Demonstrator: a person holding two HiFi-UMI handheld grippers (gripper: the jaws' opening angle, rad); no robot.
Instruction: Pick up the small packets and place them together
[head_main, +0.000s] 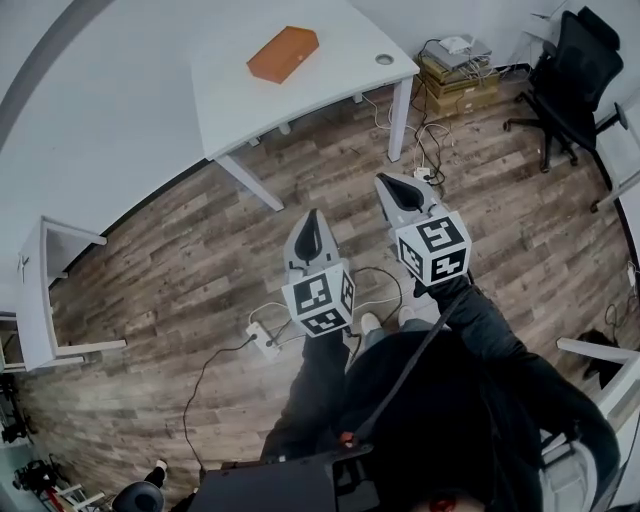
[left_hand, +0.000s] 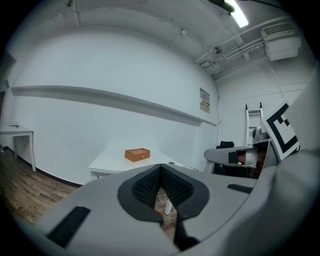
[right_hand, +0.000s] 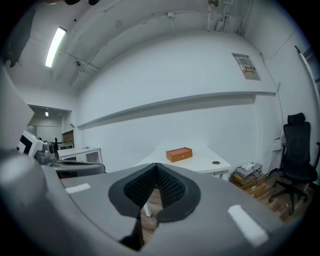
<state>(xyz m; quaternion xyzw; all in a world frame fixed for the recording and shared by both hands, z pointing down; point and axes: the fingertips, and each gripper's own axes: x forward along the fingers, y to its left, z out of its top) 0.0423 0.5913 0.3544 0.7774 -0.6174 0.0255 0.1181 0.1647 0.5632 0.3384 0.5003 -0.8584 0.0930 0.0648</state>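
Note:
An orange box lies on a white table ahead of me; it also shows as the orange box in the left gripper view and the orange box in the right gripper view. No small packets are visible. My left gripper is held over the wooden floor, well short of the table, jaws shut with nothing between them. My right gripper is beside it, a little nearer the table, also shut and empty. The left gripper and right gripper both point toward the table.
A black office chair stands at the right. Stacked boxes and cables lie on the floor by the table leg. A power strip with cords lies near my feet. Another white desk is at the left.

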